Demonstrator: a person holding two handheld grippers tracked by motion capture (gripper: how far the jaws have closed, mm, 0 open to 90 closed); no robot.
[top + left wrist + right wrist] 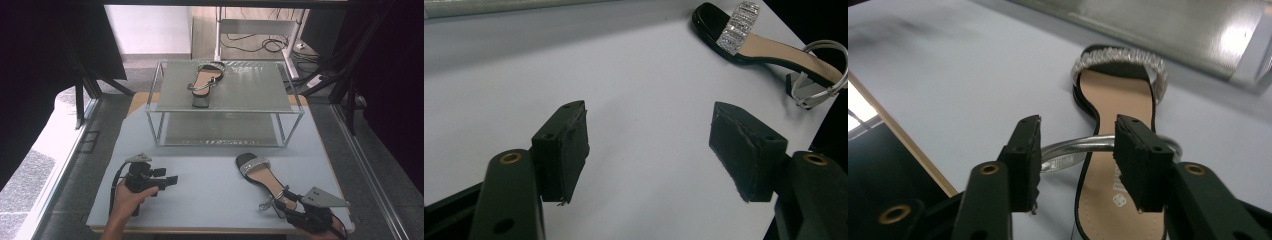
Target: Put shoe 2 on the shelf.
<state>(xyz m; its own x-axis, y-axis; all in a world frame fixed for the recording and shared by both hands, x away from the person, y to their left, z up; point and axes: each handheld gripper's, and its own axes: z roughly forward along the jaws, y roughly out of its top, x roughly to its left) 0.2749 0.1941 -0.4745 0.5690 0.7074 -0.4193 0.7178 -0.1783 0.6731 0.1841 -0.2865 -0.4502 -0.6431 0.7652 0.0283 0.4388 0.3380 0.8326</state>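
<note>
Grey table [210, 190] bears a sandal [260, 172], heel hidden behind the right gripper [1078, 150], jaws part-open, gripping nothing.

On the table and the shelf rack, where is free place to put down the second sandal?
Free: the rack's top shelf right of the sandal on the shelf, and the table between the left gripper and the sandal on the table. Crowded: the near right corner, at the right gripper.
</note>
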